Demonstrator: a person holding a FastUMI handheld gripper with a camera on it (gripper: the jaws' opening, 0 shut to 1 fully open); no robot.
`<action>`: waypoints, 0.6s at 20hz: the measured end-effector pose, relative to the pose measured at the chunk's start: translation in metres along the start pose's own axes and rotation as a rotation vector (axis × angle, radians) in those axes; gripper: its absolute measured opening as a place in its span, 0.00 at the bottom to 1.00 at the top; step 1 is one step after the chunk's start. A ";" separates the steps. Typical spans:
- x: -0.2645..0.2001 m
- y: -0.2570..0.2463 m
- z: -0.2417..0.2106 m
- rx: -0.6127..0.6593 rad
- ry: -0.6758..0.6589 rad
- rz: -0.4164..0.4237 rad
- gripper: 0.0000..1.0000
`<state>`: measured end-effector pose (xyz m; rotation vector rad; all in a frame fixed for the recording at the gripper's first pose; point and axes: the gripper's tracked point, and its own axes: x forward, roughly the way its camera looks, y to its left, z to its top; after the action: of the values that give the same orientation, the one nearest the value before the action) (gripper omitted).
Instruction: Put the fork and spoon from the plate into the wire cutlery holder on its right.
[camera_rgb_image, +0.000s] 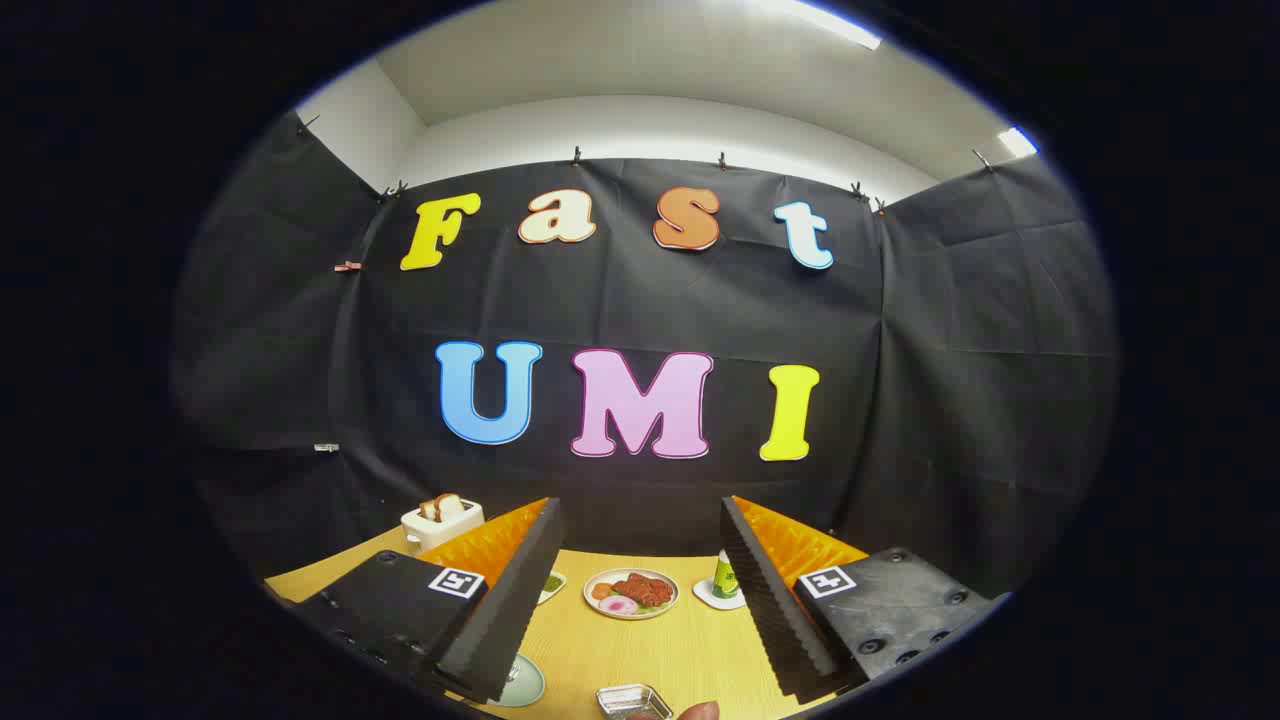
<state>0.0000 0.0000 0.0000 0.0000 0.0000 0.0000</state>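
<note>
Fingers: the gripper (640, 590) is held up above the yellow wooden desk (640, 650), its two fingers spread wide apart with nothing between them; no thing is gripped.
Left finger (505, 600): its ribbed pad faces inward, and its tip hangs over a pale green round plate (525, 682) at the near part of the desk.
Right finger (775, 600): its ribbed pad faces inward, with its far end just beside a small green can.
Between the fingers, further off: a round white plate with red meat slices, a pink slice and greens (631, 593) sits on the desk, well beyond the fingertips.
Green can (725, 575): stands upright on a white coaster (716, 597), just right of the meat plate and partly hidden by the right finger.
Small dish with green contents (552, 584): peeks out from behind the left finger, left of the meat plate.
White toaster with two bread slices sticking up (441, 520): stands at the far left of the desk, beyond the left finger.
Small shiny metal tray (634, 701): lies on the near edge of the desk, between the fingers and below them.
Fingertip of a person (697, 711): shows just right of the metal tray.
Task things: fork, spoon and wire holder cannot be made out; the pale green plate is mostly hidden by the left finger, so what lies on it cannot be told.
</note>
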 end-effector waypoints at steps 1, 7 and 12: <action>0.000 0.000 0.000 0.001 0.000 0.000 0.98; 0.001 0.000 0.001 0.002 0.001 0.000 0.98; 0.003 -0.001 0.000 0.003 0.002 -0.001 0.98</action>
<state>0.0033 -0.0015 -0.0003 0.0025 0.0019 -0.0013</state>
